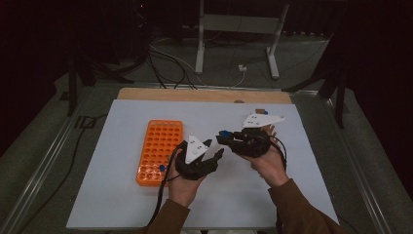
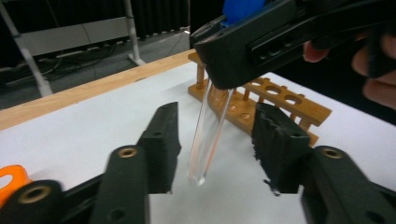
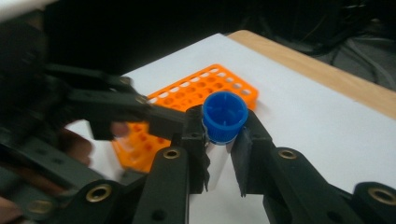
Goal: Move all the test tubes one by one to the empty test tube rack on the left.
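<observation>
Room: dark, with cables on the floor and a white stand behind the table (image 1: 146, 195), which has a white top and a wooden far edge.
Surface: an orange tube rack (image 1: 159, 152) lies at my left on the white sheet; a wooden test-tube rack (image 2: 275, 100) stands farther off in the left gripper view.
Right gripper (image 3: 219, 154): my jaws are pressed onto the test tube (image 2: 208, 135) just under its blue cap (image 3: 224, 116), holding it in the air above the table, between my two hands.
Left gripper (image 2: 215, 149): my jaws are spread either side of the glass, not touching it; the lower part of the tube hangs in the gap.
Done so far: the tube is lifted and brought between the left jaws; one blue-capped tube (image 1: 160, 167) seems to sit in the orange rack already.
Left to do: I judge the left jaws must close on the glass, perhaps for a handover or uncapping; which one I cannot tell.
Tube axis: long axis nearly upright, slightly tilted, cap up, rounded bottom pointing down at the sheet.
</observation>
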`<state>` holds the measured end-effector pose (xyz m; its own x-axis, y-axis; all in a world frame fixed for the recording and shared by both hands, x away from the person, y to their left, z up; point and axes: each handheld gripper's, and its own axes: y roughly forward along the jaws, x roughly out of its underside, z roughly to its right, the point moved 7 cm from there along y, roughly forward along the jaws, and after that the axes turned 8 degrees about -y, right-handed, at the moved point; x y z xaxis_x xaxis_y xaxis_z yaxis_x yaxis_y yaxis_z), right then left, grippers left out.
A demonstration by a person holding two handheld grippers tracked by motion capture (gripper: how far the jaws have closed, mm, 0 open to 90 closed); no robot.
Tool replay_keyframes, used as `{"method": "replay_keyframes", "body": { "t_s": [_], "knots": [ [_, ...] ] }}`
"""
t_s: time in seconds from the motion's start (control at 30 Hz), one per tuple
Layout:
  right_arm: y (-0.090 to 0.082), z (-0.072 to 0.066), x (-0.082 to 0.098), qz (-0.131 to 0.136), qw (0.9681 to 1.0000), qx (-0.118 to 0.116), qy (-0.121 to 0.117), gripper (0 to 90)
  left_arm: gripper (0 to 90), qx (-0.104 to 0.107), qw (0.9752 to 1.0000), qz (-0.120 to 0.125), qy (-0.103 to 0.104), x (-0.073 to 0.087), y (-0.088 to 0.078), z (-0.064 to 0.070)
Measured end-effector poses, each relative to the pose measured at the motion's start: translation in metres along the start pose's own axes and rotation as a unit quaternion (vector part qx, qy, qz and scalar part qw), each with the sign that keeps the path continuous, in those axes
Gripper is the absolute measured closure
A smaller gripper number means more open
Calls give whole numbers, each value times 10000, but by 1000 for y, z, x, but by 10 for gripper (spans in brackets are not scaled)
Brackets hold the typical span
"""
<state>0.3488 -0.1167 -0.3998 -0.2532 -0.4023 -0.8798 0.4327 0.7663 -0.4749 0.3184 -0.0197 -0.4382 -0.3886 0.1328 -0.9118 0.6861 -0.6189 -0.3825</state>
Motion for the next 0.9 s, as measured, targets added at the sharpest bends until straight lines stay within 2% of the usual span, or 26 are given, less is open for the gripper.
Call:
{"method": "replay_keyframes", "body": {
  "t_s": [0.17, 0.37, 0.53, 0.7, 0.9],
  "knots": [
    [4, -3, 3, -111, 9998, -169, 8, 766, 636, -43, 10000, 56, 0, 2, 2, 0],
    [7, -6, 5, -170, 9996, -222, 9, 766, 746, 8, 10000, 48, 11, 4, 2, -2],
    [10, -5, 7, -209, 9994, -290, 12, 760, 780, 67, 10000, -20, 41, 7, 2, -1],
    [8, -2, 7, -100, 9994, -333, 78, 572, 782, 33, 9999, -66, -89, 7, 2, -6],
    [0, 7, 7, 11, 9997, -134, 189, 361, 784, -5, 9994, -115, -312, 9, 0, -15]
  ]
}}
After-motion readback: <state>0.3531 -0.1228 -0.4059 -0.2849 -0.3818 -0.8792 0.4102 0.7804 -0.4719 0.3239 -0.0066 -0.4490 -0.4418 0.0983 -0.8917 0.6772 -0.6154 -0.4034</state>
